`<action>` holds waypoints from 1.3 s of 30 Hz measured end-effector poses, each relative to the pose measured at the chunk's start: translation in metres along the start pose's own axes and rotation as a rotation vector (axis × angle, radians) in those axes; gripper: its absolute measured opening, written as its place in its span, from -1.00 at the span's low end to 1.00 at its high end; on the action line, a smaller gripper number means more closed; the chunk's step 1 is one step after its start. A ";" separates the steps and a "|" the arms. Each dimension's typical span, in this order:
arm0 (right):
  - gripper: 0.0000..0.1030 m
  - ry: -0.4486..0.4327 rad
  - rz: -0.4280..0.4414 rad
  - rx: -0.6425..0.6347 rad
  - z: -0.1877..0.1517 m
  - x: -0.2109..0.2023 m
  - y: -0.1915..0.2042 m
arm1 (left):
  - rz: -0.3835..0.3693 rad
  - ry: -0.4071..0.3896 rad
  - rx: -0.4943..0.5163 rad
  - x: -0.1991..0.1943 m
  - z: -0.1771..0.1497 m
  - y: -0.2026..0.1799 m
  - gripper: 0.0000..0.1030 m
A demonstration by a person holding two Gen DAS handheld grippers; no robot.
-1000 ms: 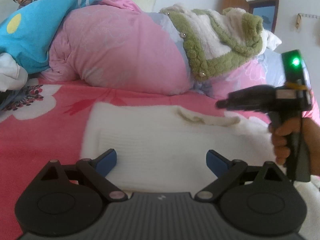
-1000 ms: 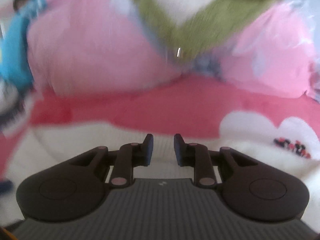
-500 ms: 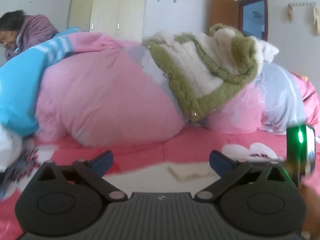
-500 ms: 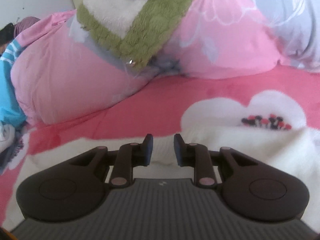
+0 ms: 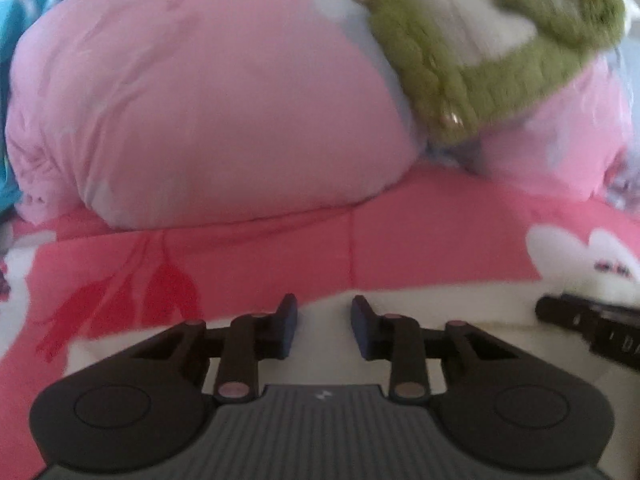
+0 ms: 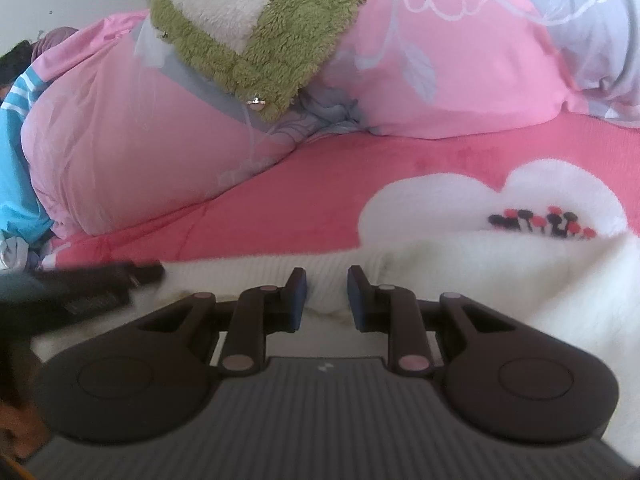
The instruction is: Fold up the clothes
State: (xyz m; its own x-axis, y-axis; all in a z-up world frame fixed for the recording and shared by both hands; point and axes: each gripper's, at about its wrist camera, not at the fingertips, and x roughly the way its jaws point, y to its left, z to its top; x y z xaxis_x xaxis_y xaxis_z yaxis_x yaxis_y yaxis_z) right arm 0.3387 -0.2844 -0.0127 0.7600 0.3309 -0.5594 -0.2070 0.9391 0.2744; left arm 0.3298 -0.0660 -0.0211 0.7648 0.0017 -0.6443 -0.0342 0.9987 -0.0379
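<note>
The white sweater (image 6: 460, 264) lies on the pink bed (image 6: 320, 200). My left gripper (image 5: 323, 328) has just been closing, its fingers narrow over the sweater's edge; grip unclear. My right gripper (image 6: 327, 298), fingers narrow, pinches a sweater fold.

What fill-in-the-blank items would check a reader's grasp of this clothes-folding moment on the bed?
1. The garment in front of both grippers is ____ in colour.
2. The fleece jacket lying on the quilt has ____ trim.
3. The bedspread under the garment is mostly ____.
4. The flower printed on the bedspread near the right gripper is ____.

Missing words: white; green; pink; white
</note>
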 end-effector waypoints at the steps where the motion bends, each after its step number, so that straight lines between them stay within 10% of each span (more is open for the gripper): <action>1: -0.59 0.000 0.001 0.001 0.001 0.001 0.000 | -0.007 -0.010 -0.007 0.000 -0.002 0.001 -0.37; 9: -0.57 -0.089 0.033 -0.036 0.023 -0.022 0.011 | -0.034 -0.040 -0.048 0.000 -0.008 0.005 -0.37; 13: -0.57 0.068 0.030 -0.030 0.009 0.016 -0.003 | -0.034 -0.041 -0.051 0.003 -0.006 0.005 -0.37; 22: -0.56 -0.038 0.071 -0.013 0.023 -0.014 0.002 | -0.018 -0.046 -0.037 0.002 -0.006 0.006 -0.36; 30: -0.54 0.060 0.048 -0.036 0.007 0.008 -0.001 | -0.035 -0.091 -0.135 -0.016 0.000 0.026 -0.29; 39: -0.53 -0.046 0.190 -0.101 0.017 -0.027 0.018 | 0.157 -0.164 0.521 -0.018 -0.008 -0.080 0.08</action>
State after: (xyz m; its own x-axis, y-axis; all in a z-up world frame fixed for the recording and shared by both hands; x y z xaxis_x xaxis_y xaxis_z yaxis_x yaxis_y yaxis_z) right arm 0.3251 -0.2782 0.0207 0.7279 0.5007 -0.4685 -0.4084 0.8654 0.2904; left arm 0.3135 -0.1462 -0.0123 0.8675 0.1187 -0.4831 0.1344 0.8790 0.4574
